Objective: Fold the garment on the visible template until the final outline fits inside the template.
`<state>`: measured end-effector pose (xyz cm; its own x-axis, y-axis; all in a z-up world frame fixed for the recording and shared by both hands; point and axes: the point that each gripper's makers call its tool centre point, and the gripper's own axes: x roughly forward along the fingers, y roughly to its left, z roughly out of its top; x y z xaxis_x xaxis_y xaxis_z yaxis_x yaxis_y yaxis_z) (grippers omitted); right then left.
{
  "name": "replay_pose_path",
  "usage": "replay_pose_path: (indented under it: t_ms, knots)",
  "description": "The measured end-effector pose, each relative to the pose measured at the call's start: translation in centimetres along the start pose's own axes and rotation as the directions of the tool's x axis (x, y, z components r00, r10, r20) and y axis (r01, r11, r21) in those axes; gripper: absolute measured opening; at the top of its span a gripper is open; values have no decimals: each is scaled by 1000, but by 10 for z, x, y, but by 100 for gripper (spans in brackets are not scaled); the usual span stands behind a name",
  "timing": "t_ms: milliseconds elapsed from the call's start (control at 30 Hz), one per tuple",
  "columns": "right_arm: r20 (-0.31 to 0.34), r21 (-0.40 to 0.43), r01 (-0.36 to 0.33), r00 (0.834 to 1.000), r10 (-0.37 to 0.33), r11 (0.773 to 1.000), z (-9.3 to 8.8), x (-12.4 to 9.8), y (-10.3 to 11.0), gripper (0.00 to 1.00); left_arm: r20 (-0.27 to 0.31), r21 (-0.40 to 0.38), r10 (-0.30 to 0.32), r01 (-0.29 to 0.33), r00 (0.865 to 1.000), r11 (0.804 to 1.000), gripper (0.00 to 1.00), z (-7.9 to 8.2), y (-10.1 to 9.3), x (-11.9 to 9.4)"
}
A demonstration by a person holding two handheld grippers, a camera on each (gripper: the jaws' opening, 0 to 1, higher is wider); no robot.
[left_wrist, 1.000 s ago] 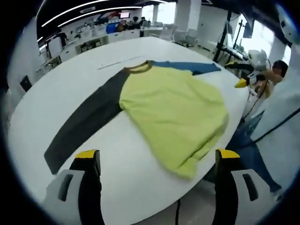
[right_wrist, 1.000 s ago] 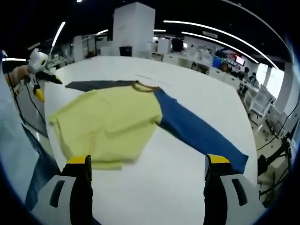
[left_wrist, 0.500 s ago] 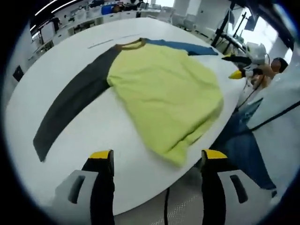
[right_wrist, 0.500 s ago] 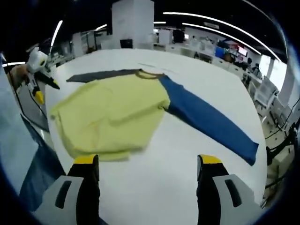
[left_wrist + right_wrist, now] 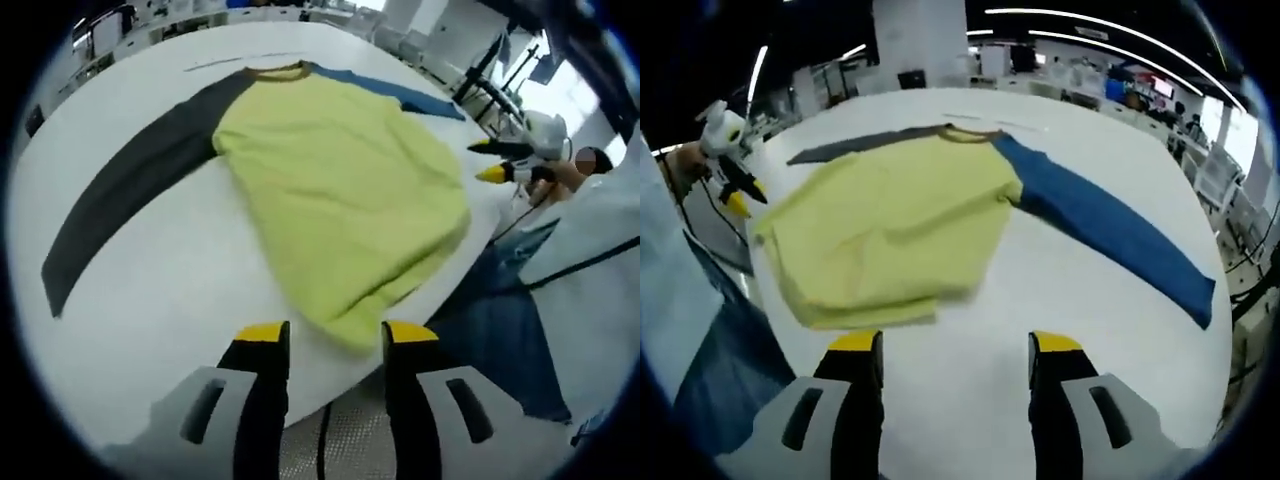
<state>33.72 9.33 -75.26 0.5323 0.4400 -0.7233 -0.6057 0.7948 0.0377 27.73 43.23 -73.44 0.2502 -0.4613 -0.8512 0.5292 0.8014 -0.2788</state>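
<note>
On the white counter (image 5: 150, 290), a long-sleeved shirt lies spread flat.

Nearest in the left gripper view, the left tongs (image 5: 328, 338) stand parted and hold nothing, their yellow tips just short of the shirt (image 5: 340, 190) hem at the counter's edge. In the right gripper view the right tongs (image 5: 955, 347) are likewise parted and empty over bare counter beside the hem. Beyond, the yellow body reaches to a brown collar; the grey sleeve (image 5: 130, 180) and blue sleeve (image 5: 1105, 230) stretch out to opposite sides.
</note>
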Motion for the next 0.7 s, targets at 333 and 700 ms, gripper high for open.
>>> replay_pose_path:
  t_ms: [333, 700]
  knots:
    - [-13, 45, -52, 999, 53, 998, 1, 14, 16, 38, -12, -53, -24, 24, 1000, 998, 23, -5, -1, 8]
    - [-11, 35, -91, 996, 92, 995, 10, 26, 23, 24, -33, -93, -46, 42, 998, 995, 15, -11, -2, 13]
